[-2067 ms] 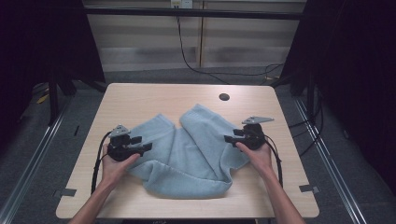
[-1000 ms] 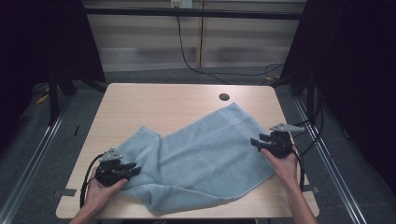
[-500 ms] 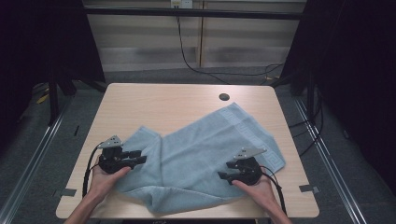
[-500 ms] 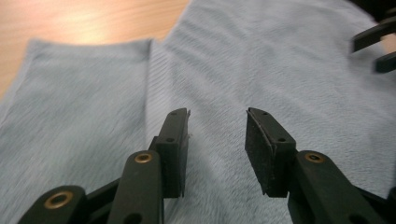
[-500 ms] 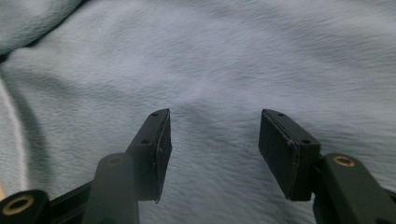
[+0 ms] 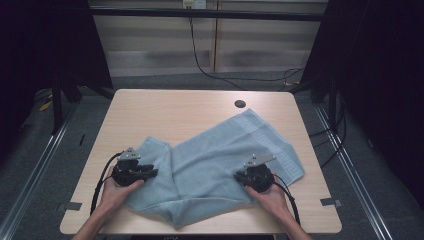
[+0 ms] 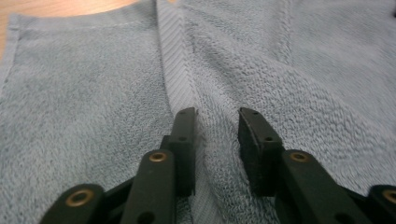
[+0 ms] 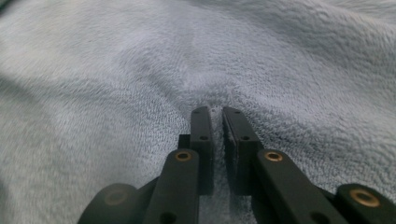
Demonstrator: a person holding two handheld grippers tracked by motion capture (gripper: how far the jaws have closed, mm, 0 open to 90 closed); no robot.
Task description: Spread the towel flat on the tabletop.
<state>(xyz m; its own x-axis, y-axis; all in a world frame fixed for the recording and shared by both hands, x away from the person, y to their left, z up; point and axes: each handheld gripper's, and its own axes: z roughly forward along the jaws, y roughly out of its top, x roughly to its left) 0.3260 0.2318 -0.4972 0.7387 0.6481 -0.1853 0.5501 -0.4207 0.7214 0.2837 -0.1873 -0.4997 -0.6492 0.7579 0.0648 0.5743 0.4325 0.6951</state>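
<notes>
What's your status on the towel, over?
Left gripper open over a towel fold. Right gripper shut on towel. Towel rumpled on table. Nothing in the way.

A light wooden table (image 6: 165, 112) stands on grey floor (image 6: 45, 165), dark curtains (image 6: 45, 45) flanking a pale slatted wall (image 6: 260, 45).

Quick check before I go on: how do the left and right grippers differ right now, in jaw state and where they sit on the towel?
The left gripper has its jaws apart with a ridge of the blue towel between them; the right gripper has its jaws nearly shut, pinching a fold. The left gripper sits at the towel's left end beside a folded-over hem; the right gripper sits near its right front edge on plain pile. Both are low on the same towel, each held by a hand.
</notes>
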